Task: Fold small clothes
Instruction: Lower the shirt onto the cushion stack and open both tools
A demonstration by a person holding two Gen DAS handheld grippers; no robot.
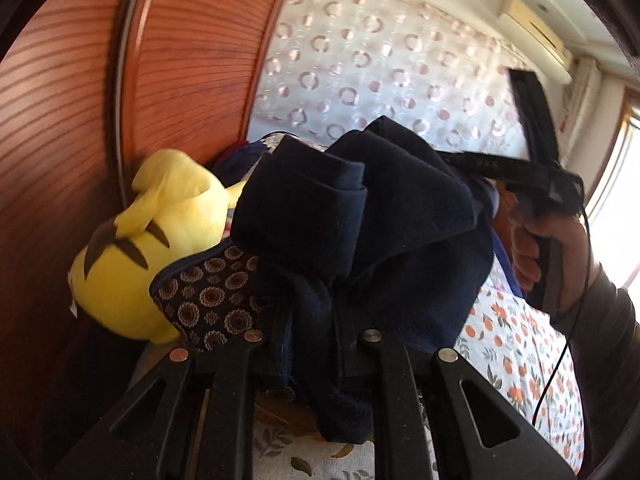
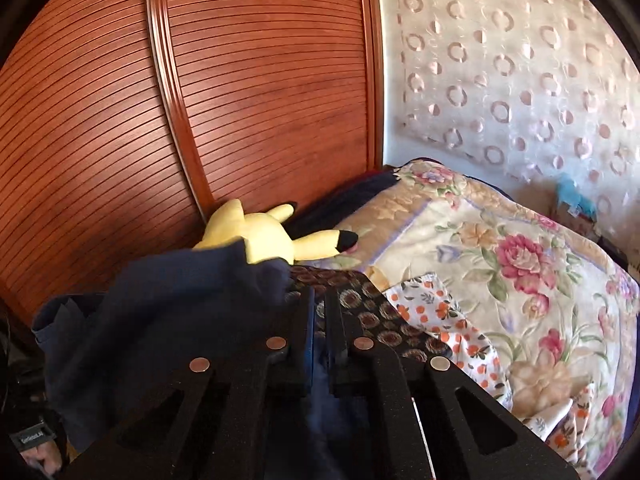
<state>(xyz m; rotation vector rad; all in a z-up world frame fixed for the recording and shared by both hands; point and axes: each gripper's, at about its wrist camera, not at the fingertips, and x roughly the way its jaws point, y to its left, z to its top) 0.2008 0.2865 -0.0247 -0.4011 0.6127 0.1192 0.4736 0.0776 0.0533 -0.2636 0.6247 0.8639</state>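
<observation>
The left hand-held gripper and the right hand-held gripper each clamp the dark navy fleece garment, raised beside the yellow plush toy.

Matte black tool with silver screws; grey sleeve.

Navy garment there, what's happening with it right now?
A person holds a gripper in each hand, and both are shut on the navy garment, lifting it bunched above the bed. The left gripper pinches one part, the right gripper another. Behind lie a yellow plush toy and a floral quilt. No fold shows yet.
</observation>
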